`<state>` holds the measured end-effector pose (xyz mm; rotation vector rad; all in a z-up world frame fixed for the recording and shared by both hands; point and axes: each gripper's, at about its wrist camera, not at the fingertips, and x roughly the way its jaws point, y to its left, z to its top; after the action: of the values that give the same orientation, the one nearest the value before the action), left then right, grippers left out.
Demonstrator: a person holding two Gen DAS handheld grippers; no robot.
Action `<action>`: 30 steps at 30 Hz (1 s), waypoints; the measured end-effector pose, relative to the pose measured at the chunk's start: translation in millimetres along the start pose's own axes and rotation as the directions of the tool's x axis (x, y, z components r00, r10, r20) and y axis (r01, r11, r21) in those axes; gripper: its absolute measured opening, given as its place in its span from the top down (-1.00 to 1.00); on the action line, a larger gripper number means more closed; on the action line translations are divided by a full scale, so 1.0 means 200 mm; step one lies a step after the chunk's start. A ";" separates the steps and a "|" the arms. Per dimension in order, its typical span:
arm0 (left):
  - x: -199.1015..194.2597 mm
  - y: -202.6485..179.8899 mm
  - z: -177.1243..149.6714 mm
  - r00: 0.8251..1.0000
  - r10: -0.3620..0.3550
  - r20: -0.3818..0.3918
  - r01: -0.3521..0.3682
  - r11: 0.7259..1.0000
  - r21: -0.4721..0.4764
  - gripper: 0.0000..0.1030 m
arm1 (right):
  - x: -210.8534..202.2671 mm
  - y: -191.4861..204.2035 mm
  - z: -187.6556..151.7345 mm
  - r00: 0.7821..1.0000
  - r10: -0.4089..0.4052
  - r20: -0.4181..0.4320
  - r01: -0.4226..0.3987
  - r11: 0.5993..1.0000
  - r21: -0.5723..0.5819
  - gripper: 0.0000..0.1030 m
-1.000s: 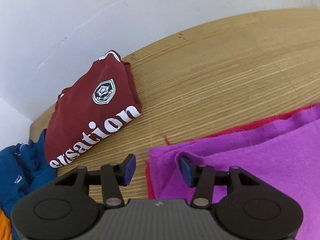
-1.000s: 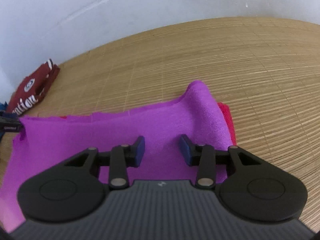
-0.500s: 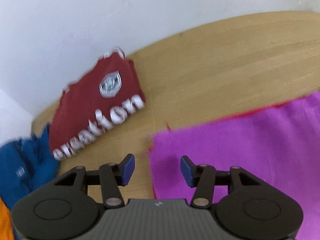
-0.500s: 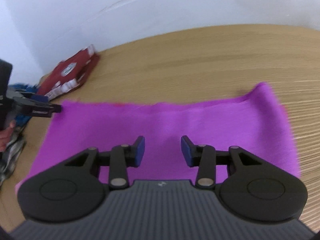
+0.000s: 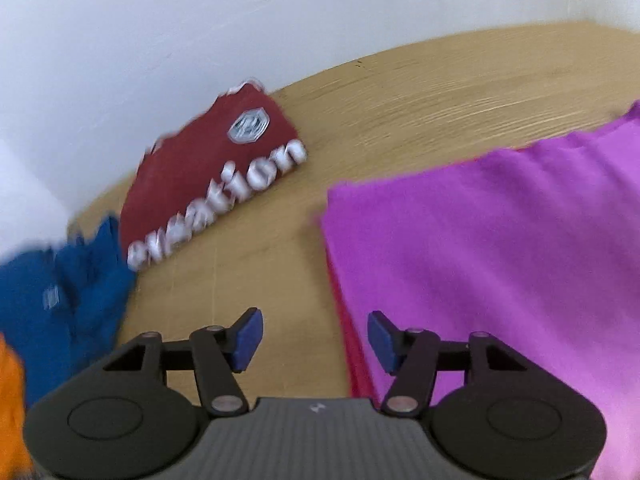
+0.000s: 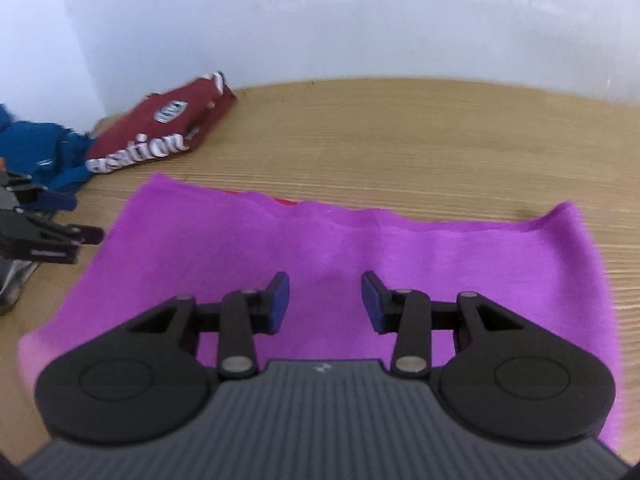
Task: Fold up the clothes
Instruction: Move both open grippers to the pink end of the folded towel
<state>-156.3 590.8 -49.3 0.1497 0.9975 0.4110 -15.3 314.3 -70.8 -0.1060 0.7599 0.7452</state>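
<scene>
A purple fleece cloth [image 6: 340, 248] lies spread flat on a woven bamboo mat [image 6: 420, 140], its far edge slightly wavy and its right far corner a little raised. A strip of red fabric [image 5: 354, 360] peeks out from under the cloth along its left edge and again at the far edge in the right wrist view.

The right tongs [image 6: 325, 300] hang above the near middle of the purple cloth with their blue pads parted and nothing between them. The left tongs [image 5: 315, 338] sit over the cloth's left edge, one pad above bare mat and the other above the cloth; their jaws have just been opening wider and hold nothing. In the right wrist view the left tongs appear at the far left, just off the cloth's left side and clear of it.

Beyond the cloth, against a white wall [image 6: 360, 20], rests a folded maroon shirt [image 5: 208, 176] with white lettering and a badge on it. To its left lies a crumpled blue garment [image 5: 60, 300], and a bit of orange fabric [image 5: 10, 400] shows at the very edge of the left wrist view, which is blurred.
</scene>
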 end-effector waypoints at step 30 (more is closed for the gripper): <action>-0.26 0.00 -0.58 0.934 -0.355 0.026 0.355 0.923 -0.148 -0.21 | -0.71 -0.43 -0.79 0.971 -0.236 -0.046 0.192 0.645 0.739 0.12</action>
<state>-279.1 563.0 -71.2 -0.1683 0.9674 0.1512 -121.3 114.0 -107.6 0.5662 0.9314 0.1588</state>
